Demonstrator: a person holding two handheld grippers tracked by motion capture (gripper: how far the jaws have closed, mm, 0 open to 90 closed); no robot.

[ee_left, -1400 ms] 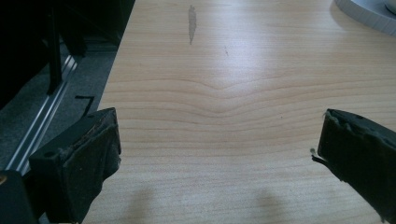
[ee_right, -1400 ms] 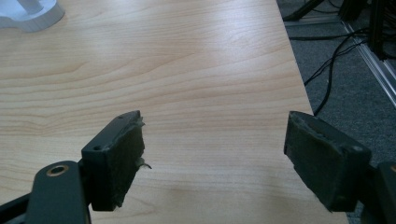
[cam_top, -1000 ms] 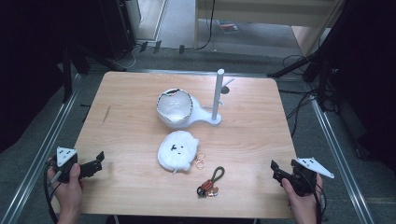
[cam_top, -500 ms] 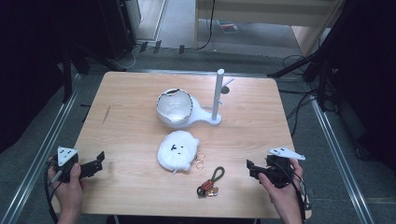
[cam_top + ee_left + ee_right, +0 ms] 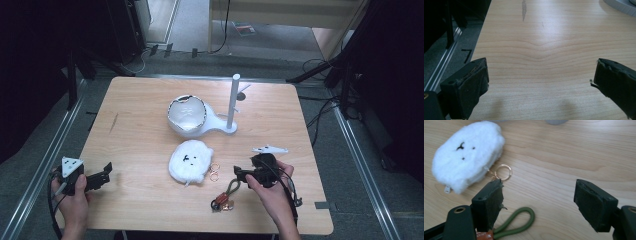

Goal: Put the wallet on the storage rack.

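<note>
Left gripper [image 5: 102, 173] spread at table [image 5: 140, 110] front-left corner, right gripper [image 5: 539, 200] spread above green loop [image 5: 517, 222], loop's lower end hidden behind jaw, fluffy pouch [image 5: 465, 155] beside.

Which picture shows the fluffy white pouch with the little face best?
The right gripper view: the fluffy white pouch is close there, with its face, zipper pull and gold ring clear. The high view shows it whole but small; the left gripper view looks at bare table.

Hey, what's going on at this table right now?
A person holds a gripper in each hand over a wooden table. The right gripper, jaws open, is near the green loop keychain and the white fluffy pouch with gold rings, gripping nothing. The left gripper sits open near the table's left edge. A white stand sits behind.
</note>
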